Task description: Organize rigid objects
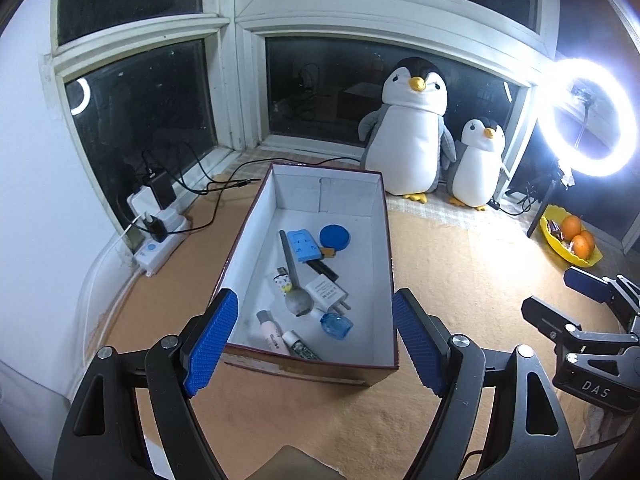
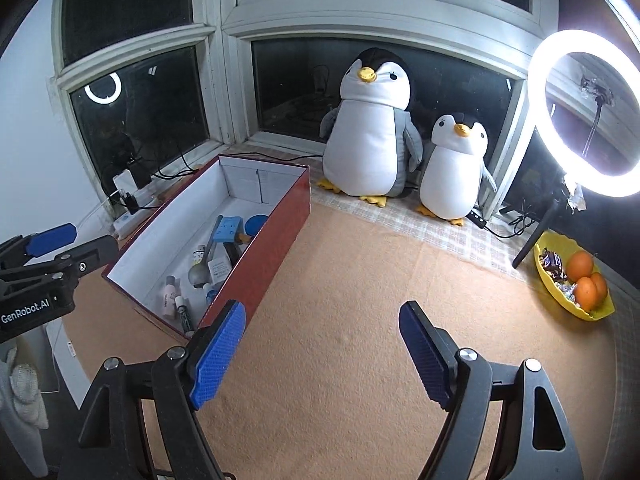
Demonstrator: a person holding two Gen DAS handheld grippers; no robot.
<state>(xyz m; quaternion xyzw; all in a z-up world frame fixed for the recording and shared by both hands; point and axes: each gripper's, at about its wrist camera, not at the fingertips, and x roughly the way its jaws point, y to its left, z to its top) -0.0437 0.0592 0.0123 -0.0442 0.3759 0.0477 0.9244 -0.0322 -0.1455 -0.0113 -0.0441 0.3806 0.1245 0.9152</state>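
Blue-padded fingers of the left claw (image 1: 314, 344) stand wide apart with nothing between them, hovering over the near end of the open box (image 1: 384, 248). Inside the box lie a spoon (image 1: 294, 280), a white charger plug (image 1: 326, 292), a blue round lid (image 1: 335, 237), a blue clip (image 1: 304, 245), a small blue bottle (image 1: 337, 326) and two tubes (image 1: 269, 330). To the right, the right claw (image 2: 322, 350) also stands apart and empty, over the bare orange bench (image 2: 360, 280). Two penguin toys (image 1: 412, 128) sit far by the window.
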